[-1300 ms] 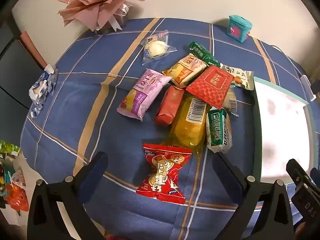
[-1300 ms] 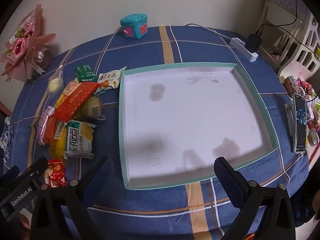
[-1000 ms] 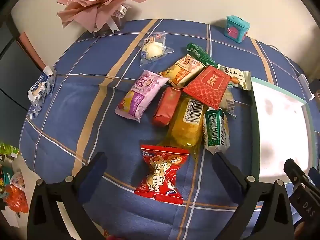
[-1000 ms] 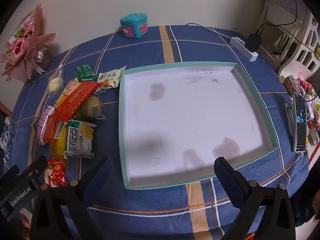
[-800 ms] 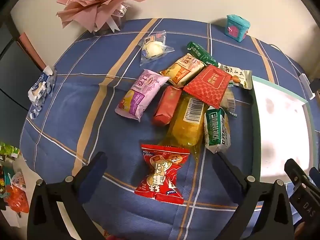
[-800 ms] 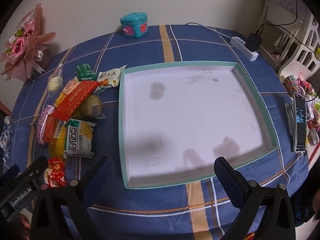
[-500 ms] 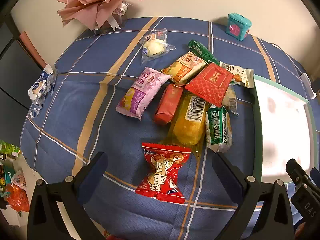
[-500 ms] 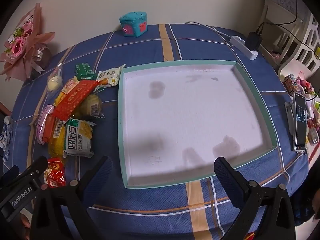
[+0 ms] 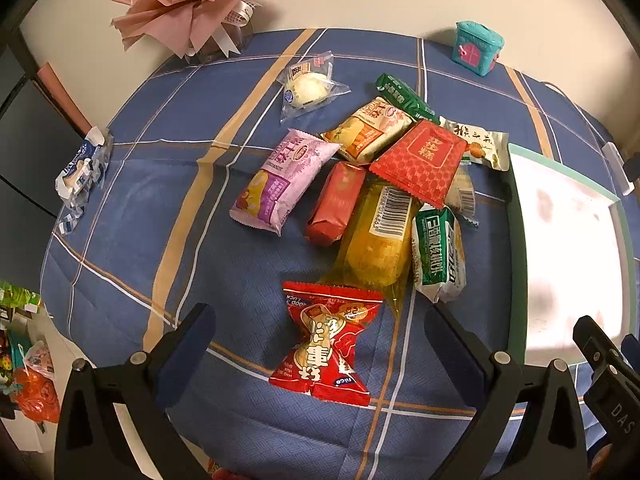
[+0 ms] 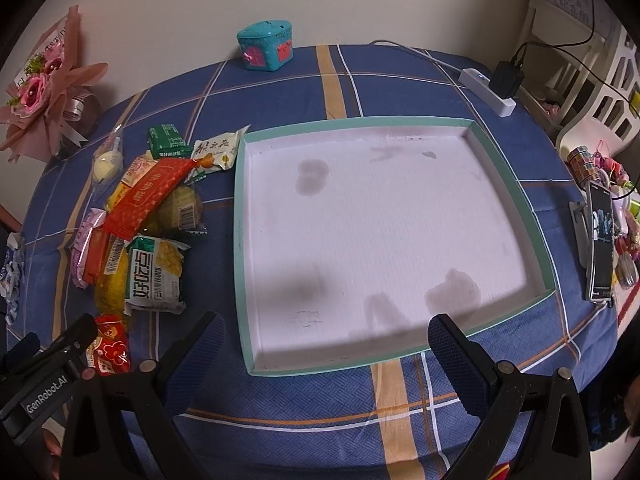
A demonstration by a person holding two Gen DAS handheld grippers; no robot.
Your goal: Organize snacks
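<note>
Several snack packets lie in a heap on the blue checked tablecloth. Nearest my open left gripper (image 9: pixel 320 332) is a red candy-shaped packet (image 9: pixel 326 342), lying between its fingers but not gripped. Behind it are a yellow packet (image 9: pixel 380 240), a green-and-white packet (image 9: pixel 438 252), a red bar (image 9: pixel 336 204), a pink packet (image 9: pixel 280 182) and a flat red packet (image 9: pixel 420 160). A teal-rimmed white tray (image 10: pixel 512 184) lies empty to the right of the heap. My right gripper (image 10: pixel 324 344) is open and empty, over the tray's near edge.
A pink flower bouquet (image 9: pixel 192 0) and a teal house-shaped box (image 10: pixel 266 46) stand at the back by the wall. A power strip (image 10: pixel 486 90) and a phone (image 10: pixel 600 236) lie right of the tray. A crumpled blue-white wrapper (image 9: pixel 80 168) is at the left table edge.
None of the snacks has moved. Both views shift only slightly; both grippers stay open and roughly in place.
</note>
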